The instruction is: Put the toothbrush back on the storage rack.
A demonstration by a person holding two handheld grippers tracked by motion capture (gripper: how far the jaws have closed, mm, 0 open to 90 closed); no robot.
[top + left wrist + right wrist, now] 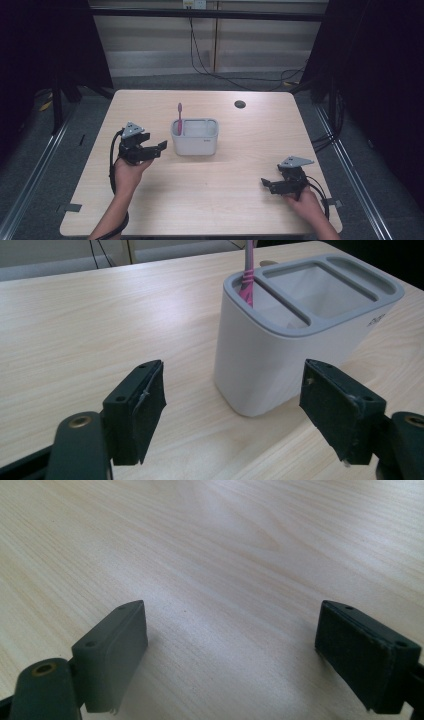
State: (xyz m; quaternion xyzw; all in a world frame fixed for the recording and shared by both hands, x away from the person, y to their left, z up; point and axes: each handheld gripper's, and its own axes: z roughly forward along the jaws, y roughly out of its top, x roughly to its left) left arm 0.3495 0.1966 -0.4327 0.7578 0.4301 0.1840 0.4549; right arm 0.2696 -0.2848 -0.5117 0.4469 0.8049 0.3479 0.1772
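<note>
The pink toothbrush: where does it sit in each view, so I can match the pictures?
High view: toothbrush stands upright in the left end slot of the white holder, mid-table.
Left gripper view: top centre, its handle in the holder's nearest slot, beyond the open tongs.
Right gripper view: bare tabletop between open tongs.
Shared landmark: the holder in the first two; the wood tabletop in all three.

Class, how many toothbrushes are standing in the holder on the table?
1: a pink plastic toothbrush stands in the end slot of the white plastic holder, on the person's left. The compartment bottoms are hidden.

holder mid-table, bare wood around it
</note>
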